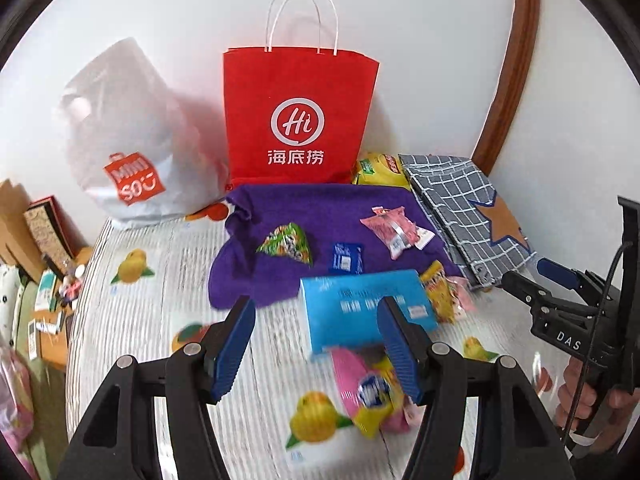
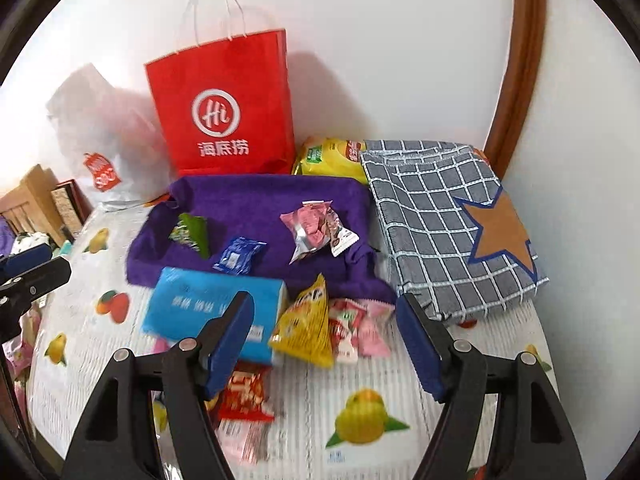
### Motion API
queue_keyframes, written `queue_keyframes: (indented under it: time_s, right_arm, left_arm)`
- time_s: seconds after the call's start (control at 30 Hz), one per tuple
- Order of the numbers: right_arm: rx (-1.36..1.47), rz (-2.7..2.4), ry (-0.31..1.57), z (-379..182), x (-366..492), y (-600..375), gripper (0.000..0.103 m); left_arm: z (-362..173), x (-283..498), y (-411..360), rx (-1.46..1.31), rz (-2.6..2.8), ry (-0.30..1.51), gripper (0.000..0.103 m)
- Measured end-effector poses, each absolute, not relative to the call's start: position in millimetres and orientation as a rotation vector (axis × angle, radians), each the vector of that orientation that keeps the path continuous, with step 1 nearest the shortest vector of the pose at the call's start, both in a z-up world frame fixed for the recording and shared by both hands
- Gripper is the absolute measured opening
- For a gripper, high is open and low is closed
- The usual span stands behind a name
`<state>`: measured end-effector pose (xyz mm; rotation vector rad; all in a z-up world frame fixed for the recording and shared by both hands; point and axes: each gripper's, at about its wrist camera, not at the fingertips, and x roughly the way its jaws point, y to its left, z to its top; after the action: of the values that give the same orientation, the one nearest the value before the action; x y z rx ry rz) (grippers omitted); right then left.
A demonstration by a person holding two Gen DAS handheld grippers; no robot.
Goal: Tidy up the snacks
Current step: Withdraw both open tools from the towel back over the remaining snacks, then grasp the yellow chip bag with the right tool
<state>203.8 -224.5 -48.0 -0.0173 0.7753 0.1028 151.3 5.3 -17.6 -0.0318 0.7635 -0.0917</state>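
Left gripper (image 1: 316,344), right gripper (image 2: 324,340): jaws spread, empty. Fruit-print tablecloth (image 2: 360,412) beneath; purple towel (image 2: 260,200), red bag (image 2: 224,108), white wall (image 2: 380,40) ahead.

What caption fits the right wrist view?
Open right tongs hover over a yellow snack packet beside a blue tissue pack.

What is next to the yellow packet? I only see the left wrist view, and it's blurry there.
Observer: Red-and-white candies and pink candies lie touching the yellow packet.
Kid: Is anything hiding closer to the right hand?
Observer: Yes, a red packet lies by the right gripper's left finger.
Kid: Are those fingers open?
Observer: Yes, wide open, holding nothing.
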Motion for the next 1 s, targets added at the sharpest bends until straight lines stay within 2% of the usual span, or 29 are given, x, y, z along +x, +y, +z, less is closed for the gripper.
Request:
queue_keyframes:
  time_s: [0.2,0.4,0.7,1.0]
  right_arm:
    - [-0.092,0.108,0.746,-50.8,165.4,-224.7,0.075]
    - [-0.025,0.154,0.73,-59.0,141.1,-233.4,0.075]
    - [0.033,0.203,0.829,-98.6,151.9,-242.5,0.075]
    - [0.052,0.167,0.838,-118.5,190.0,-252.6,0.053]
  left_arm:
    - [-18.1,117.6,3.7,-0.063,-0.103,0.733,0.062]
    - [-27.6,100.7,5.2,-0.094,-0.094,0.735,0.062]
    - [-58.9,107.5,17.7,-0.136,-0.099,0.801,0.062]
    - [-73.4,139.4,24.5,-0.139,-0.086,0.834,0.062]
